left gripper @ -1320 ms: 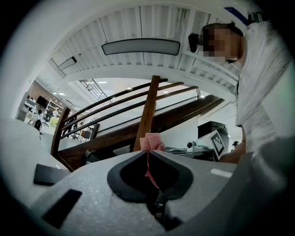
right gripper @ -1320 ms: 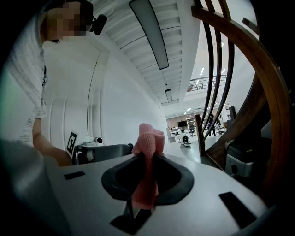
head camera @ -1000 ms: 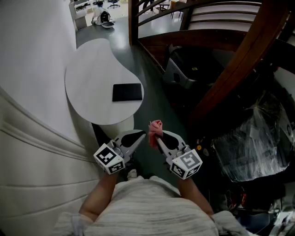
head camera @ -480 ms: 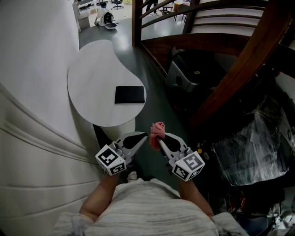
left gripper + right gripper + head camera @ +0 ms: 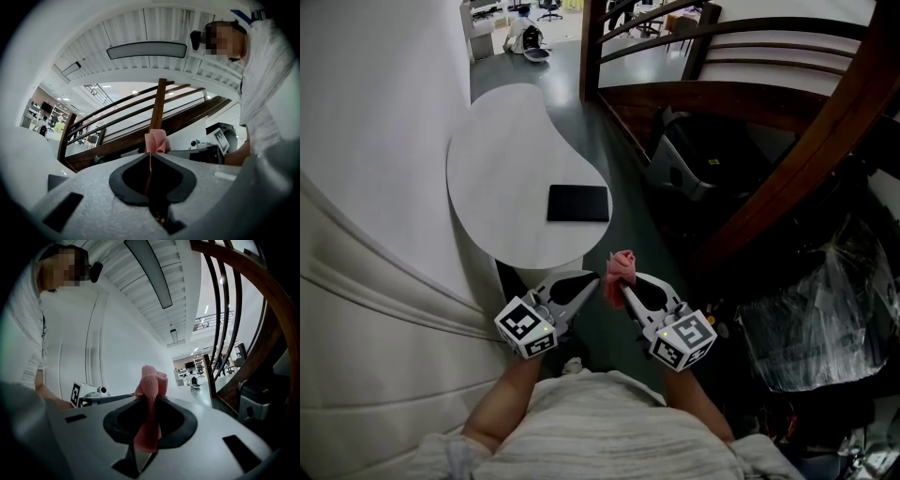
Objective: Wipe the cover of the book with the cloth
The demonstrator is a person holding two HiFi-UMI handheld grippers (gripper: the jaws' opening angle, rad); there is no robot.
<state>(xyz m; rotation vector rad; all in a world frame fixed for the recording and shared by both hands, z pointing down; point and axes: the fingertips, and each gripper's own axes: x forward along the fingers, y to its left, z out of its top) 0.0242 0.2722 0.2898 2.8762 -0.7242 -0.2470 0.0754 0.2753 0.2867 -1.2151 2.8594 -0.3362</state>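
Tools hover short of the white table: right tool clenched on the pink cloth, left tool shut, empty.
Black book lies unheld near the table's edge; an outward wipe could slide it off.

Nothing readable anywhere, honestly. Closest thing is the black-and-white square markers on the left gripper and right gripper, just patterns, no letters.
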